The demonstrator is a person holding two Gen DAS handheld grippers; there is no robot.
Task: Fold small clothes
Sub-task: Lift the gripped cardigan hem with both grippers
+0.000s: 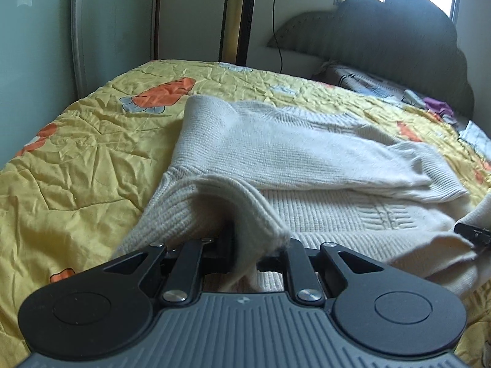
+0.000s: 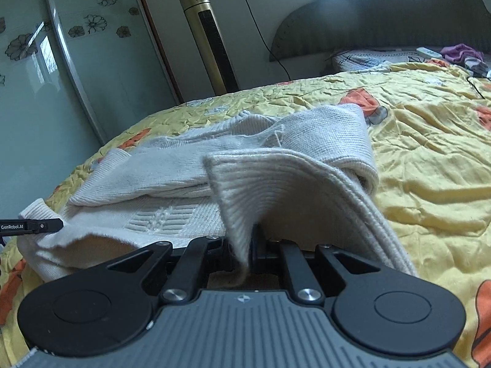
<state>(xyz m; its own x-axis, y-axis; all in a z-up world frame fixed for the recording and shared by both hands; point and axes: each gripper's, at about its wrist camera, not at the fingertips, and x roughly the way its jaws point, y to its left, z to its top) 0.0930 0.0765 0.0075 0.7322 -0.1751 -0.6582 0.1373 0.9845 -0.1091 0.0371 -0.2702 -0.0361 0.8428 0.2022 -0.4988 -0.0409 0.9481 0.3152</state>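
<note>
A cream knit sweater (image 1: 307, 159) lies on the yellow quilt (image 1: 76, 153), its sleeves folded across the body. My left gripper (image 1: 242, 245) is shut on the ribbed hem at the sweater's near left corner and lifts it a little. My right gripper (image 2: 250, 245) is shut on the ribbed hem (image 2: 276, 190) at the near right corner, which stands up in a fold. The sweater (image 2: 172, 165) spreads to the left in the right wrist view. The right gripper's tip (image 1: 472, 233) shows at the left view's right edge, and the left gripper's tip (image 2: 33, 225) at the right view's left edge.
The bed has a grey headboard (image 1: 399, 40) and a pillow (image 2: 362, 58) at the far end, with a purple cloth (image 2: 460, 52) and small items. A gold tower fan (image 2: 208, 36) and a wardrobe with glass doors (image 2: 61, 61) stand beside the bed.
</note>
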